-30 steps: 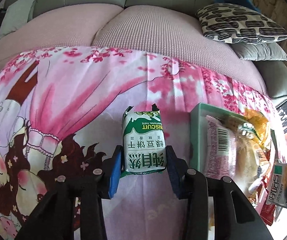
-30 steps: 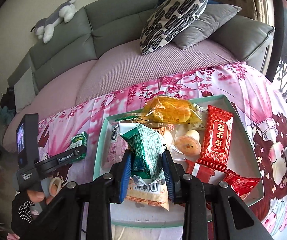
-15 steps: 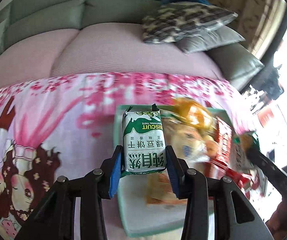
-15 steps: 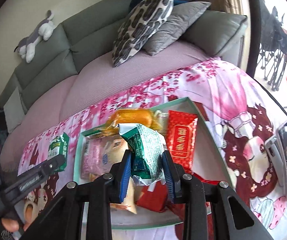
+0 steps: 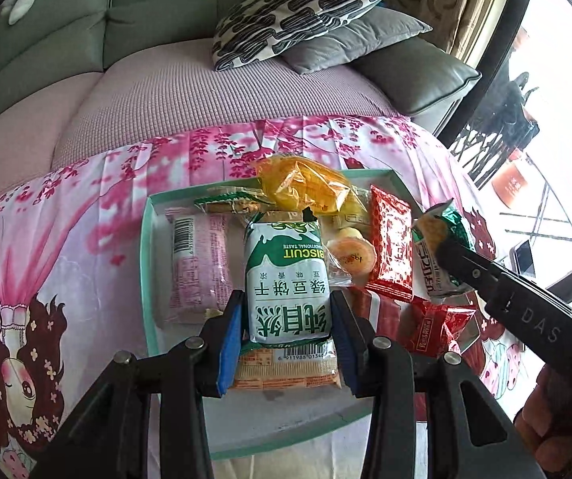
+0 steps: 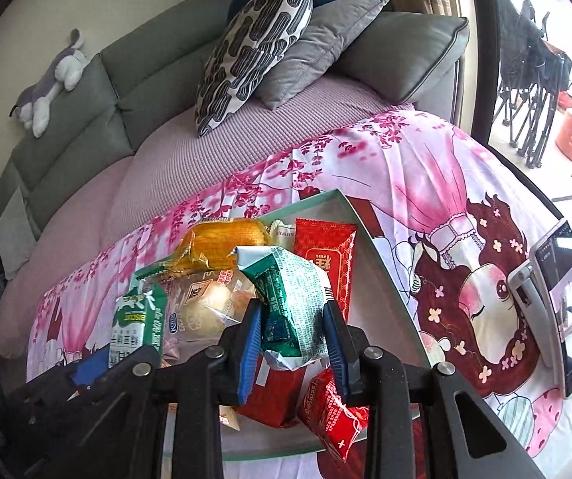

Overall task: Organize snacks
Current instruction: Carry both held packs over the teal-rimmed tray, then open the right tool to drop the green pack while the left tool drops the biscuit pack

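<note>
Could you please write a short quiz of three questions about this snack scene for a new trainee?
1. True or false: the left hand-held gripper is shut on the green biscuit pack.
2. What does the right hand-held gripper hold? A) a red packet B) the crumpled green-and-white packet C) nothing
3. Which colour is the rim of the tray?

Key: 1 true; 2 B; 3 mint green.

A patterned cushion (image 6: pixel 252 46) leans on a grey cushion (image 6: pixel 322 46); a plush toy (image 6: pixel 52 84) tops the sofa (image 6: pixel 134 76).
</note>
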Motion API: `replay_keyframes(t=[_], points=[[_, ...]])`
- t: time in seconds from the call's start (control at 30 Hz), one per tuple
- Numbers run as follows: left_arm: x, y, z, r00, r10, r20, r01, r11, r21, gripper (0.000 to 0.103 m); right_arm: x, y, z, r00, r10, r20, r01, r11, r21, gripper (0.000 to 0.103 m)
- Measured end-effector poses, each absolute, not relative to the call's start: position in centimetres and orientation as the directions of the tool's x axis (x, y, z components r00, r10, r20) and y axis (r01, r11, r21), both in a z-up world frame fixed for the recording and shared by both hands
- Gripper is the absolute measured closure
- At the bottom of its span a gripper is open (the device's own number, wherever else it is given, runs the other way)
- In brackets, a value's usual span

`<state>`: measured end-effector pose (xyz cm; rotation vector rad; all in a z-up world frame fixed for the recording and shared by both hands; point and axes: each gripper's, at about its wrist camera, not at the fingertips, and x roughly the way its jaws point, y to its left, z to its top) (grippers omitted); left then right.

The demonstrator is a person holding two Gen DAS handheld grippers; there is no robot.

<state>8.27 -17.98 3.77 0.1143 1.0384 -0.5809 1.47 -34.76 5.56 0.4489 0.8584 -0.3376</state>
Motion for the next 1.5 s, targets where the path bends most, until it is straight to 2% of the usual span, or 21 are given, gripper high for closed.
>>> replay_keyframes(t=[0.23,0.37,0.53,0.6,0.63,0.73,0.8,0.9,0.97,1.03,1.1,1.27,1.33,1.4,1.5], points=[[8.0,-18.1,4.2,0.374,-0.409,-0.833,0.513,0.839,-0.182,0.059,2.1,-34.0,4.8,0.593,-0.091,-0.800,0.436,0.872,0.224,0.070],[7.9,-17.6,4.6,0.380,-0.397,-0.836,0.496,0.850,-0.178,0.051,2.2,-33.8,4.5,0.584,-0.085,-0.807,0.429,0.877,0.219,0.070],[8.2,-16.4,4.8,0.400,-0.345,-0.849,0.432,0.888,-0.157,0.048,2.3,-33.6,4.2,0.569,-0.084,-0.818,0.422,0.884,0.203,0.068],[8.5,-15.7,4.7,0.409,-0.315,-0.856,0.398,0.906,-0.143,0.034,2.4,-33.5,4.0,0.557,-0.082,-0.826,0.419,0.887,0.195,0.068],[8.6,-15.5,4.8,0.417,-0.299,-0.858,0.383,0.914,-0.132,0.032,2.4,-33.4,3.9,0.554,-0.081,-0.828,0.419,0.887,0.194,0.068],[8.9,-14.8,4.8,0.430,-0.265,-0.863,0.350,0.930,-0.111,0.032,2.4,-33.4,3.6,0.543,-0.073,-0.837,0.420,0.886,0.195,0.061],[9.0,-14.5,4.7,0.428,-0.255,-0.867,0.334,0.936,-0.110,0.032,2.4,-33.3,3.4,0.538,-0.072,-0.840,0.419,0.888,0.192,0.051],[9.1,-14.0,4.5,0.426,-0.239,-0.872,0.312,0.944,-0.106,0.032,2.4,-33.1,3.3,0.534,-0.069,-0.843,0.410,0.893,0.186,0.043],[9.2,-13.6,4.3,0.427,-0.223,-0.876,0.299,0.949,-0.097,0.031,2.4,-33.0,3.2,0.530,-0.069,-0.845,0.406,0.896,0.181,0.042],[9.4,-13.1,4.1,0.429,-0.209,-0.879,0.280,0.956,-0.091,0.028,2.5,-32.8,3.1,0.527,-0.068,-0.847,0.400,0.899,0.177,0.038],[9.7,-12.5,4.0,0.437,-0.193,-0.879,0.251,0.964,-0.087,0.018,2.6,-32.6,3.0,0.529,-0.066,-0.846,0.394,0.902,0.176,0.029],[10.0,-10.7,3.3,0.452,-0.130,-0.883,0.187,0.981,-0.049,0.012,2.9,-32.2,2.5,0.514,-0.072,-0.855,0.386,0.909,0.156,0.016],[10.1,-10.1,3.0,0.454,-0.117,-0.883,0.166,0.985,-0.045,0.009,2.9,-32.0,2.4,0.510,-0.074,-0.857,0.383,0.912,0.149,0.014],[10.2,-9.5,2.8,0.462,-0.103,-0.881,0.145,0.989,-0.040,0.009,2.9,-31.9,2.3,0.512,-0.070,-0.856,0.378,0.913,0.152,0.002],[10.1,-9.1,2.6,0.469,-0.079,-0.880,0.131,0.991,-0.019,0.006,2.9,-31.7,2.5,0.525,-0.068,-0.849,0.370,0.916,0.156,0.000]])
